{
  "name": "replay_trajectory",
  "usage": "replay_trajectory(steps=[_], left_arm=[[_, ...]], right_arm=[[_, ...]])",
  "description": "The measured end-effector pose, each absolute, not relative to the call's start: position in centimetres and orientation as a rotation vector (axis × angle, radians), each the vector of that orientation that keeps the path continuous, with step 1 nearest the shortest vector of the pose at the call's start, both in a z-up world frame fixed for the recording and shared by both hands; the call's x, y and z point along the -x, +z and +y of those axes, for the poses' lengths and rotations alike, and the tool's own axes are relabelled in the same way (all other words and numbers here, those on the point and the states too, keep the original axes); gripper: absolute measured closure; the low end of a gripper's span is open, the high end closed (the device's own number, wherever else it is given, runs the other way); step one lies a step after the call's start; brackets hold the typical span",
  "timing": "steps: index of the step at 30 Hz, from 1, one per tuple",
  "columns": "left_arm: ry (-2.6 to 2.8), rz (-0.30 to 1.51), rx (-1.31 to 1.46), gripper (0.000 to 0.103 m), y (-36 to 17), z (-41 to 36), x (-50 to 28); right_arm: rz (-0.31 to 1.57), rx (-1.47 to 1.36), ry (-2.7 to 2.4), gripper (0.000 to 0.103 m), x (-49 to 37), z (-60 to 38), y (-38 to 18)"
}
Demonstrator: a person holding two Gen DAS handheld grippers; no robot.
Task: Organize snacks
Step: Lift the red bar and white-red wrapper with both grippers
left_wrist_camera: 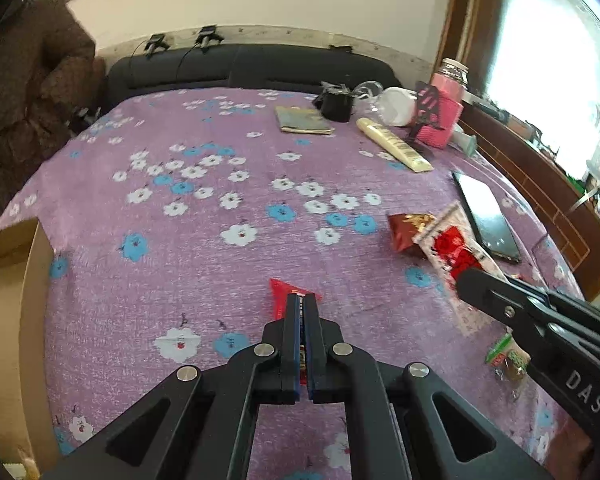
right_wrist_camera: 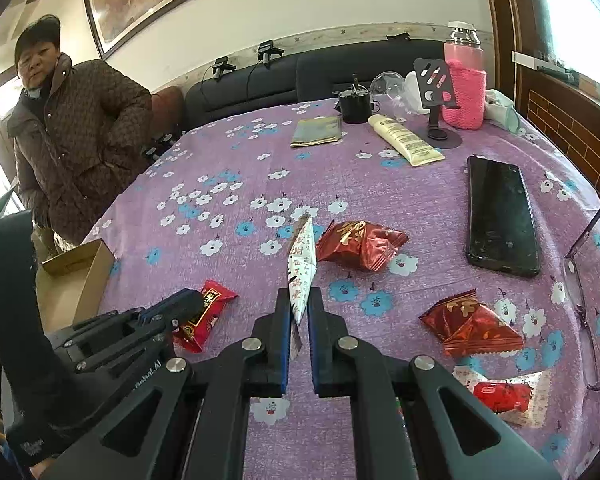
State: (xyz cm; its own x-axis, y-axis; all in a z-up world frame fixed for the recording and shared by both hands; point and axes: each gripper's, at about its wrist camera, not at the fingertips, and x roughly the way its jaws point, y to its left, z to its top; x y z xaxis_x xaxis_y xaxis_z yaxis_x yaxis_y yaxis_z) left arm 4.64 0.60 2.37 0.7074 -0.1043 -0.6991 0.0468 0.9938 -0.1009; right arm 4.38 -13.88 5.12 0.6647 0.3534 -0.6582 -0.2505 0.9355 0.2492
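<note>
Purple flowered cloth (right_wrist_camera: 228,152) carries loose snacks. Left gripper (left_wrist_camera: 304,300) is closed on a red packet (left_wrist_camera: 281,294); right gripper (right_wrist_camera: 299,300) pinches a white packet (right_wrist_camera: 302,268) upright. Phone (right_wrist_camera: 500,216) at two o'clock, cardboard box (right_wrist_camera: 88,280) at nine.

purple floral tablecloth (left_wrist_camera: 220,264), red snack packets (right_wrist_camera: 360,250), black phone (right_wrist_camera: 500,216)

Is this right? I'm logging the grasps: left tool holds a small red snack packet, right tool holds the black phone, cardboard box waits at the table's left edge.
Not quite. In the right wrist view the right tool holds a white snack packet edge-on, not the black phone, which lies untouched on the tablecloth. The left tool does hold a small red snack packet, and the cardboard box is at the left edge.
</note>
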Motion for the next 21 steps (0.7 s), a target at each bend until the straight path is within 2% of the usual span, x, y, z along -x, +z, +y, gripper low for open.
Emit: replay_trajectory(steps=[1,2,3,4,5,6,7,10,11,12,17,19,20,21], left_arm=[[-0.082,0.758,0.055,0.100,2.6,0.2,-4.3],[-0.077,0.747,0.033,0.092,2.7,-0.1,-4.2],[-0.071,0.747,0.018,0.077,2.7,-0.3,-4.1],[-0.065,0.756,0.012,0.068,2.6,-0.3,-4.2],[-0.057,0.761,0.013,0.054,2.5,-0.2,-4.2],[-0.045,0.759,0.012,0.044,2.5,-0.1,-4.2],[-0.038,0.755,0.011,0.041,2.6,0.0,-4.2],[-0.032,0.777,-0.005,0.040,2.1,0.0,-4.5],[-0.035,0.792,-0.006,0.045,1.9,-0.1,-4.7],[-0.035,0.813,-0.001,0.056,1.6,0.0,-5.0],[-0.031,0.874,0.026,0.063,0.7,0.5,-5.6],[-0.026,0.876,0.013,0.072,0.6,0.3,-5.5],[-0.022,0.874,0.015,0.083,0.7,0.4,-5.5],[-0.023,0.873,0.025,0.083,0.7,0.5,-5.5]], right_arm=[[0.772,-0.143,0.344,0.096,-4.4,-14.0,5.1],[0.772,-0.145,0.345,0.096,-4.4,-14.0,5.2],[0.772,-0.148,0.346,0.096,-4.4,-14.0,5.2],[0.772,-0.149,0.347,0.096,-4.4,-14.1,5.2],[0.772,-0.150,0.350,0.096,-4.3,-14.1,5.2],[0.772,-0.150,0.351,0.096,-4.3,-14.1,5.2],[0.772,-0.151,0.350,0.096,-4.4,-14.1,5.2],[0.773,-0.150,0.350,0.096,-4.3,-14.1,5.2],[0.775,-0.152,0.348,0.096,-4.3,-14.1,5.2],[0.776,-0.154,0.349,0.096,-4.3,-14.1,5.2],[0.775,-0.154,0.347,0.096,-4.4,-14.1,5.2],[0.774,-0.153,0.347,0.096,-4.4,-14.1,5.2],[0.774,-0.152,0.348,0.096,-4.4,-14.1,5.2],[0.774,-0.152,0.347,0.096,-4.4,-14.1,5.2]])
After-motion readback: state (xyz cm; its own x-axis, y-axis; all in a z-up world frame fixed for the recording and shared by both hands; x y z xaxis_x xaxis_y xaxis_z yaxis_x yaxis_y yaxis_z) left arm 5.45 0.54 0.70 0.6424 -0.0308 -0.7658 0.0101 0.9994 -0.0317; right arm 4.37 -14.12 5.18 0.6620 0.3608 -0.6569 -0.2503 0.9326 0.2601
